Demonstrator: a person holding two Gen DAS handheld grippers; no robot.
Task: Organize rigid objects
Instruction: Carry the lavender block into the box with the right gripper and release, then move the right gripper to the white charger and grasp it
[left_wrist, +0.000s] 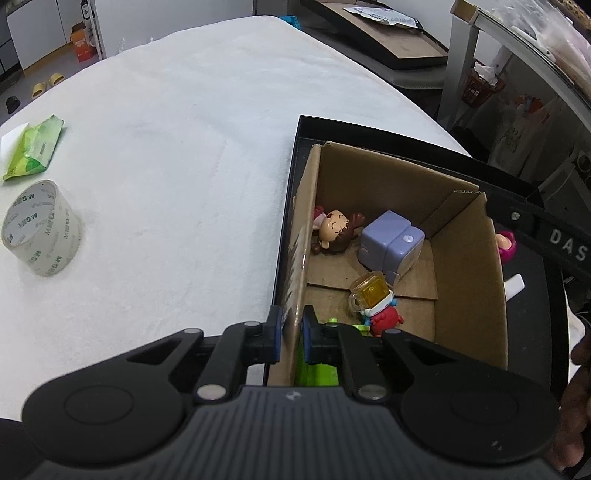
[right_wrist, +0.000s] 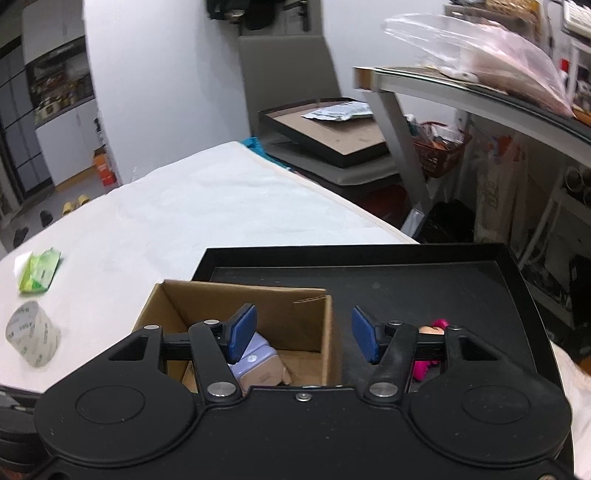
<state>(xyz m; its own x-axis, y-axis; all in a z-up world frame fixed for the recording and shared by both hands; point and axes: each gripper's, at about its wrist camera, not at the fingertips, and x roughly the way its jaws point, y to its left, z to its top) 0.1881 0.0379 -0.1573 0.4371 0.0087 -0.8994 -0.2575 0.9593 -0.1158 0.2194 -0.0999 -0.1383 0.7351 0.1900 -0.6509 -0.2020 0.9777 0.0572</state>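
Note:
A brown cardboard box (left_wrist: 465, 266) stands in a black tray (left_wrist: 369, 127). My left gripper (left_wrist: 291, 332) is shut on the box's left wall, one pad on each side. Inside lie a brown-haired doll (left_wrist: 334, 232), a lilac block toy (left_wrist: 391, 243), a red figure with a yellow clear cube (left_wrist: 373, 299) and a green toy (left_wrist: 317, 371). A pink figure (left_wrist: 506, 242) lies in the tray right of the box. My right gripper (right_wrist: 301, 334) hovers open over the cardboard box's (right_wrist: 266, 299) right wall, nothing between its pads. The pink figure (right_wrist: 424, 365) shows behind its right finger.
A roll of clear tape (left_wrist: 40, 227) and a green wipes packet (left_wrist: 35, 147) lie on the white cloth table (left_wrist: 184, 147) to the left. A white item (left_wrist: 515, 286) lies in the tray. A chair with a flat box (right_wrist: 325, 136) stands beyond the table.

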